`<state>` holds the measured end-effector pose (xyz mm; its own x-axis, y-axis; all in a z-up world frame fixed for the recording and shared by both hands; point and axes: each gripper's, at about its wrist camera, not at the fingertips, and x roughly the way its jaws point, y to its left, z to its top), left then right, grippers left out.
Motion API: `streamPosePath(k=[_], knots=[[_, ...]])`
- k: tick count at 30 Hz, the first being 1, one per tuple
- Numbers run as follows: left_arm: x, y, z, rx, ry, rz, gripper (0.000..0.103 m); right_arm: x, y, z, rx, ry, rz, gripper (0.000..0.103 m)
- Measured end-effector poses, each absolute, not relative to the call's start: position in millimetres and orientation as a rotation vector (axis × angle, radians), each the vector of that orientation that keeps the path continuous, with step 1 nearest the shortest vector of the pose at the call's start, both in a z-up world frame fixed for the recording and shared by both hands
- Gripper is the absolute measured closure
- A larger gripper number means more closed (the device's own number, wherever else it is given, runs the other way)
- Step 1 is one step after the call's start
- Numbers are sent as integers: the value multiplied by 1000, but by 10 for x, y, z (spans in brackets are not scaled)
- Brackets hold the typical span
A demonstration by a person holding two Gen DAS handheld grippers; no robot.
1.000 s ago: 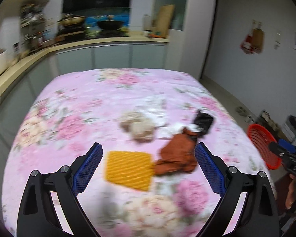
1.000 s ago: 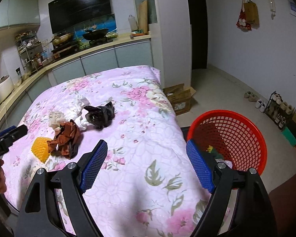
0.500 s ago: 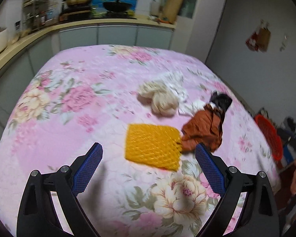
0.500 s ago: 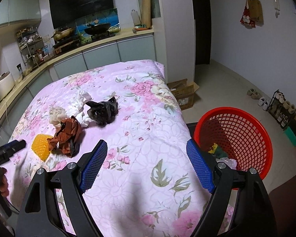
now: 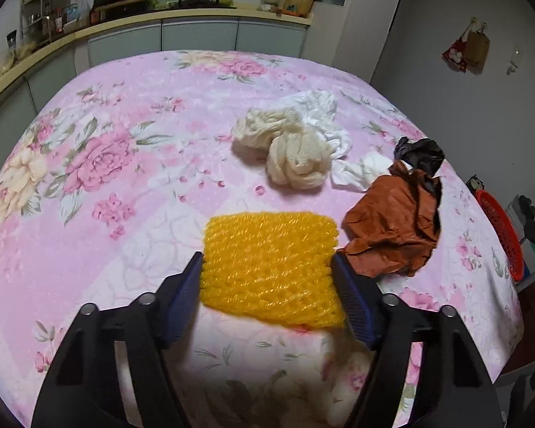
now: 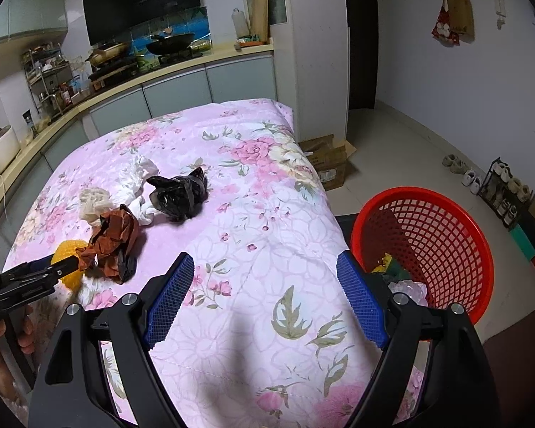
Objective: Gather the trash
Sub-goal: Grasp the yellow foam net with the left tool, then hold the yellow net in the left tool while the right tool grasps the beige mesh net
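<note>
the left tongs [image 5: 267, 271] have just been closing and their blue pads are now touching both side edges of the yellow foam net [image 5: 271, 265], which is lying flat on the pink flowered quilt [image 5: 107, 178] between the jaws. just beyond the right pad a crumpled brown paper [image 5: 392, 228] is sitting, so the squeeze should be staying square on the net to avoid catching that paper. the net is looking soft, so pressing until it buckles slightly before lifting seems wise. farther ahead a cream yarn wad [image 5: 289, 149] and a black bag [image 5: 421, 153] are waiting. the right tongs [image 6: 267, 299] are hanging wide open and empty, with the red basket [image 6: 446, 221] just to their right.
</note>
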<state>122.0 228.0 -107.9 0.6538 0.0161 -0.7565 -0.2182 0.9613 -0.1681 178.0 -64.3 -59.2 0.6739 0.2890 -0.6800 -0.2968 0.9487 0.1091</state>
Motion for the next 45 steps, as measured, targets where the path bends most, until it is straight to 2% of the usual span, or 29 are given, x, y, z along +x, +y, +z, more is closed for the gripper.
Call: streamPosePath(k=[1, 3, 6, 9, 15, 28, 38, 45], knots=[[1213, 2298, -1071, -260, 846, 133, 42, 1788, -630, -597, -13, 764, 330, 24], [1210, 2345, -1076, -269, 846, 138, 56, 1808, -583, -621, -16, 772, 336, 24], [1191, 2437, -1075, -300, 839, 140, 70, 1825, -476, -651, -24, 781, 355, 24], [1165, 2524, -1075, -328, 830, 142, 76, 1839, -316, -663, -39, 783, 392, 24], [1091, 2581, -994, -323, 800, 165, 80, 1955, -17, -654, -28, 795, 457, 24], [934, 2785, -768, -290, 722, 240, 80, 2191, 964, -490, -108, 746, 649, 24], [869, 2981, -738, -305, 706, 283, 80, 2384, 1808, -723, -215, 819, 751, 24], [855, 3037, -737, -310, 701, 297, 80, 2458, 2127, -970, -318, 887, 754, 46]])
